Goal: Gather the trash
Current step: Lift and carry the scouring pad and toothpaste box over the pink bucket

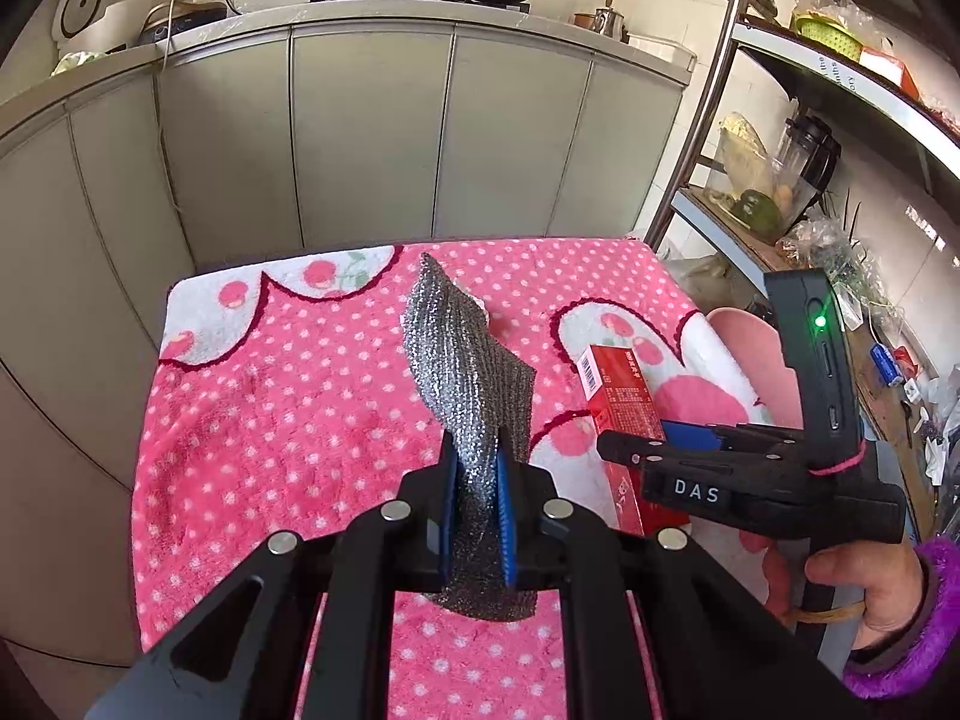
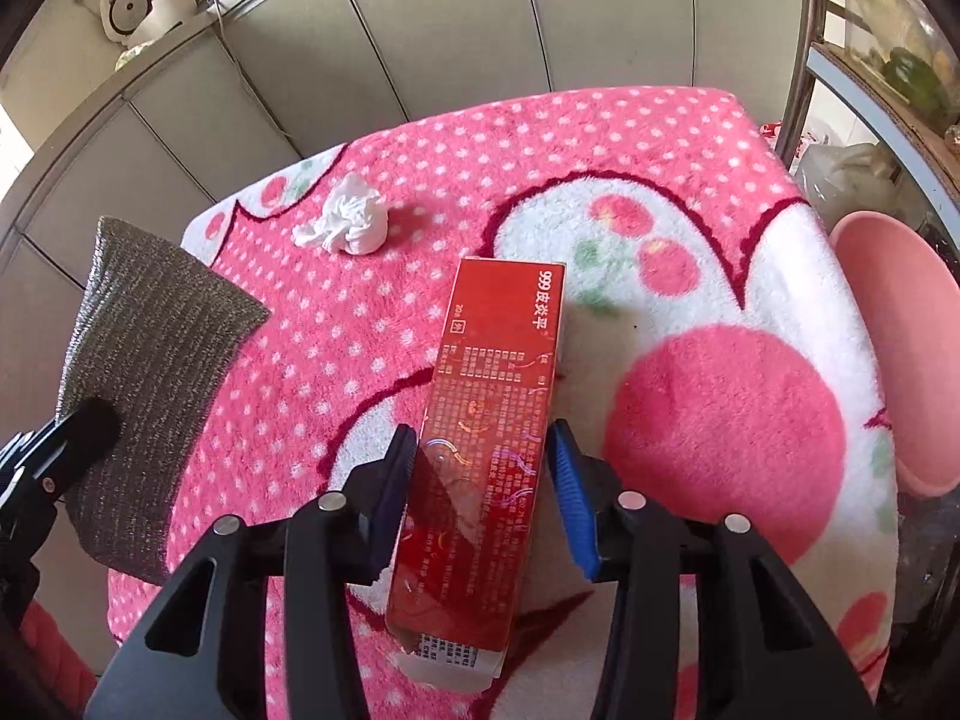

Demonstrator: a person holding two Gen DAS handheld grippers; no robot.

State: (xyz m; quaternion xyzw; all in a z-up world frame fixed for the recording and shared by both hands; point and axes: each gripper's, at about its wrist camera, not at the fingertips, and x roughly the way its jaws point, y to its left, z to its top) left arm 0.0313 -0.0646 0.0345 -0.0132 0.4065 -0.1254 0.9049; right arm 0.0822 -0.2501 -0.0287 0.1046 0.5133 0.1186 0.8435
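While clamped in the left gripper (image 1: 474, 480), silvery mesh scouring cloth (image 1: 465, 360) hangs lifted off the pink dotted blanket (image 1: 270, 420), blue pads pinched flat on its lower part, upper end sticking up and forward over the blanket's middle. Red carton (image 2: 486, 432) lying lengthwise near the blanket's right edge, between the fingers of the right gripper (image 2: 486, 480); fingers apart on either side, left pad touching or nearly touching the carton's side, right pad just beside it with a sliver of gap, so not yet a firm clamp as far as visible. Carton apparently resting on the blanket, not raised. Crumpled white tissue (image 2: 348, 225) loose toward the far left part of the blanket, well apart from both grippers, untouched. Pink round bin or basin (image 2: 894, 348) just off the blanket's right edge, only partly in frame, contents hidden; judged the likely drop spot but not certain. Progress judged early: one piece in hand, one being grasped, one left, nothing visibly deposited. Readable writing: "999" followed by Chinese characters printed on the carton's top face, barcode on its end flap, small dense print illegible; "DAS" in white letters on the right gripper's body in the left wrist view. Partial lettering on a shelf edge far right, too small to read.
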